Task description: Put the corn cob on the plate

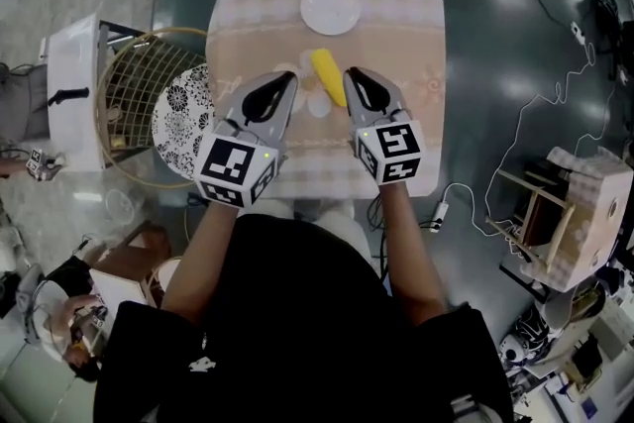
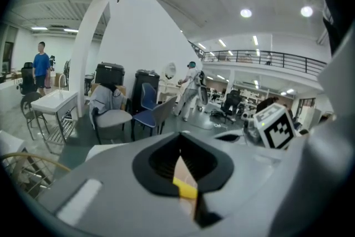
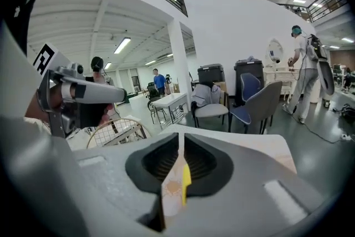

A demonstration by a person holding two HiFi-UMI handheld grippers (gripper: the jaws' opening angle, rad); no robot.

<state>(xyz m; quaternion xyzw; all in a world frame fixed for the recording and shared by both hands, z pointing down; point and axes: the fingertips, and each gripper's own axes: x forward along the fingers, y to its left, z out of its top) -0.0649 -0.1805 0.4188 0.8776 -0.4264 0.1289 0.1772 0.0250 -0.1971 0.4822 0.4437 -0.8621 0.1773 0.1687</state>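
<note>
Corn cob [image 1: 328, 76] on table [image 1: 401, 25], mid-cloth, nearer than plate [image 1: 330, 7] at far edge, apart from it. Left gripper [image 1: 291, 81]: jaws together, nothing held, tip just left of cob. Right gripper [image 1: 351, 74]: jaws together, empty, tip just right of cob.

Glossy dark floor [image 1: 485, 35], white column [image 3: 178, 58], blue chair [image 3: 244, 89], ceiling strip lights [image 3: 121, 44]
</note>
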